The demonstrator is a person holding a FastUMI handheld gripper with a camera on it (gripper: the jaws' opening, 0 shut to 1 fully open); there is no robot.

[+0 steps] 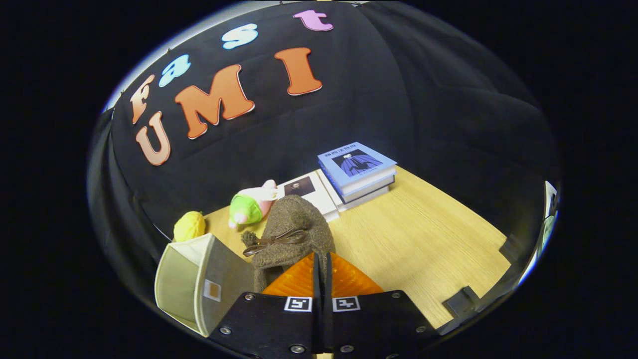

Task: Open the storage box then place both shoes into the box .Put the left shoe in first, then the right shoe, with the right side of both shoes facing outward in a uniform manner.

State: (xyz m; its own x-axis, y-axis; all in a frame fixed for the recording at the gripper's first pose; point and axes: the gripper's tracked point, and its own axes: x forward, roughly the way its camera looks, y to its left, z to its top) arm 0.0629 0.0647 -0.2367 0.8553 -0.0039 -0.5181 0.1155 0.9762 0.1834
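Storage box (199, 279): beige, lid open, just left of the fingers, ready to receive.
Wooden table (423, 239): carries the rest.
Stacked books (356, 172): far back, apart from the work.
Brown shoe (294, 234): bow on top, pinched by its near edge and seemingly lifted, likely for carrying boxward.
Gripper (321, 271): orange fingers (294, 281) drawn together on that shoe.
Plush toys (249, 204): behind the box.

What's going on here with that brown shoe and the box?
The hand-held gripper has its orange fingers closed together on the heel of a brown fuzzy shoe with a bow, held above the wooden table. The beige storage box sits just beside it, lid open. Stacked books and plush toys lie beyond.
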